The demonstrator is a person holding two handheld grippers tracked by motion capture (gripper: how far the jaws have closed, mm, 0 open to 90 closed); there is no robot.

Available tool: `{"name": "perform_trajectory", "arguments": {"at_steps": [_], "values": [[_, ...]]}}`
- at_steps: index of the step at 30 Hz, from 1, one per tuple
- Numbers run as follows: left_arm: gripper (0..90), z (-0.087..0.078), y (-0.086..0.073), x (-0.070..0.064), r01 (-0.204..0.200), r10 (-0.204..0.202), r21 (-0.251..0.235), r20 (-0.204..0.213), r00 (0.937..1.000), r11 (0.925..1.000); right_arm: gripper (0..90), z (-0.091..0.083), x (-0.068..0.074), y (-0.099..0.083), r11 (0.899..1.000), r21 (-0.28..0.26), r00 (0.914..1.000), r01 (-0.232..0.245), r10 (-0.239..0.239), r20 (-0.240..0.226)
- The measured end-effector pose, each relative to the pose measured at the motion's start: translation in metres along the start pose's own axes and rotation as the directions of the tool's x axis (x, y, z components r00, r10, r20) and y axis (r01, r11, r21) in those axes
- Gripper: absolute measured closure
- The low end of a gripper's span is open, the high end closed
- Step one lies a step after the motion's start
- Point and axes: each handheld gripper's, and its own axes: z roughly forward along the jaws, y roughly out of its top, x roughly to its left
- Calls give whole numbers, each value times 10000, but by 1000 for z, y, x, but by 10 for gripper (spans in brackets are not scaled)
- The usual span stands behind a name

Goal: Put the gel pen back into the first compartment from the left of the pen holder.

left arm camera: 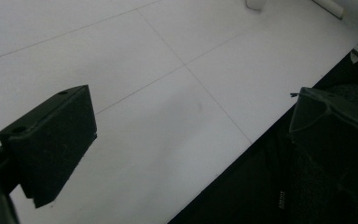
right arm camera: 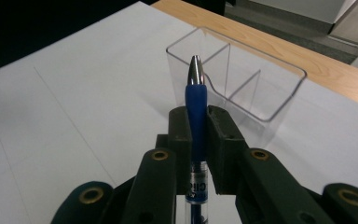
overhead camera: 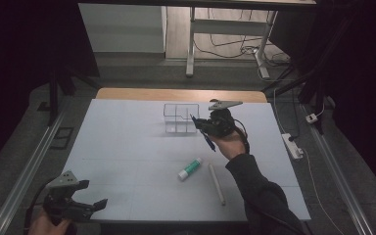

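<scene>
Pen (overhead camera: 203,132): high view, clamped in your right gripper (overhead camera: 210,125), tip just beside the clear organizer (overhead camera: 181,118).
Left gripper (overhead camera: 90,196): jaws spread wide at the table's near edge, holding nothing.
Left gripper view: your jaws gape over bare white table (left arm camera: 168,93).
Right gripper view: pen (right arm camera: 196,100) pinched between your jaws, silver tip pointing at the organizer (right arm camera: 242,79) just beyond.
</scene>
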Motion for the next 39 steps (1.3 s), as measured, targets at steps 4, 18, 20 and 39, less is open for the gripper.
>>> {"name": "perform_trajectory", "arguments": {"at_steps": [4, 18, 20, 39], "values": [[8, 0, 0, 0, -7, 7, 15, -3, 10000, 10000, 801, 10, 0, 8, 9997, -255, 10000, -26, 24, -79], [8, 0, 0, 0, 8, -8, 27, 19, 10000, 10000, 800, 42, 2, 41, 9945, -1043, 9997, 129, -151, -204], [8, 0, 0, 0, 49, -49, 20, 45, 10000, 10000, 800, 47, 1, 45, 9934, -1143, 9996, 48, -79, -267], [8, 0, 0, 1, 18, -18, 9, 106, 9999, 10000, 800, 98, 3, 85, 9789, -2032, 9997, 232, -249, -55]]}}
